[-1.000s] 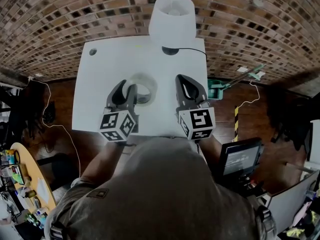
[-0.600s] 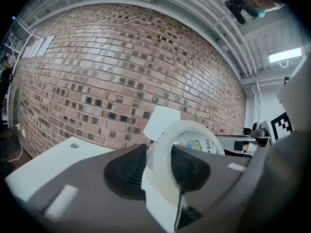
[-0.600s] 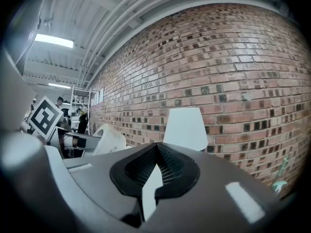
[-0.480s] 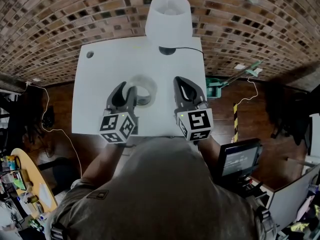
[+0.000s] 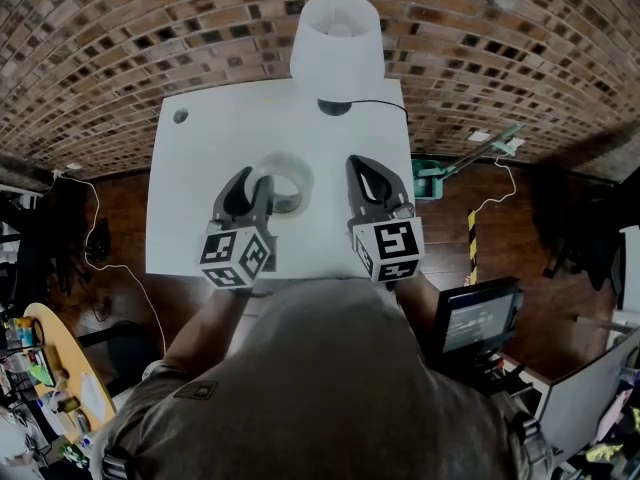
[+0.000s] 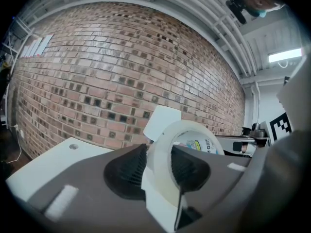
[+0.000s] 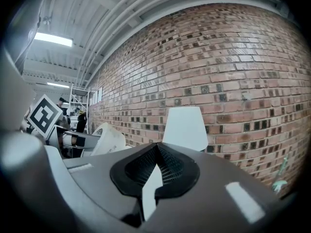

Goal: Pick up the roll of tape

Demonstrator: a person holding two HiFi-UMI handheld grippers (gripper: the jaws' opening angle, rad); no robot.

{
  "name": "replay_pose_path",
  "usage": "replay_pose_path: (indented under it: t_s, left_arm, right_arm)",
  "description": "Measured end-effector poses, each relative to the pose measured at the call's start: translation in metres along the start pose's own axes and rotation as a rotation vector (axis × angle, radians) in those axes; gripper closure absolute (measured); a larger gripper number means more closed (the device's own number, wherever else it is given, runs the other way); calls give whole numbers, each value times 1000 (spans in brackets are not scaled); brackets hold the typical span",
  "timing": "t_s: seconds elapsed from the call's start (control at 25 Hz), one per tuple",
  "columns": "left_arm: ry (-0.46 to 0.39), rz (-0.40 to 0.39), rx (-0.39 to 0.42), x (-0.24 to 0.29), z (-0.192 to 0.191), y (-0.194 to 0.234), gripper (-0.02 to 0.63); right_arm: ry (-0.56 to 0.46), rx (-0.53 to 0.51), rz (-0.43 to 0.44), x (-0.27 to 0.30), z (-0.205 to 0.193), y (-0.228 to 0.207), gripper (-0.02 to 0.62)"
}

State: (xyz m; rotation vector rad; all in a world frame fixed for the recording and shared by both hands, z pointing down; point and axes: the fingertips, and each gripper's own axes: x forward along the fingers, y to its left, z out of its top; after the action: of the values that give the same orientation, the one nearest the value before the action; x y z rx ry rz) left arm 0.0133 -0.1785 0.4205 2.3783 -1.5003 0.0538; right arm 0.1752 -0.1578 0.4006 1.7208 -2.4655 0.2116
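Well, my left claw (image 6: pixel 160 174) was clamped on the wall of the translucent white ring-shaped roll of tape (image 6: pixel 189 126), one jaw inside its hole. Whether the roll rested on the white square counter (image 5: pixel 200 168), I couldn't tell. My right claw (image 7: pixel 155 154) hung beside it, jaws together, empty. I judged the grasp made; next came a steady lift.
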Motion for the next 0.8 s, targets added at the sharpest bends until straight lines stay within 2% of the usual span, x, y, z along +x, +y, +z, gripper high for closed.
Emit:
replay_pose_path:
  t_s: [0.8]
  left_arm:
    - [9,-25,5,9,4,-4,479]
  right_arm:
    - [6,1,-10,2,0,-4,586]
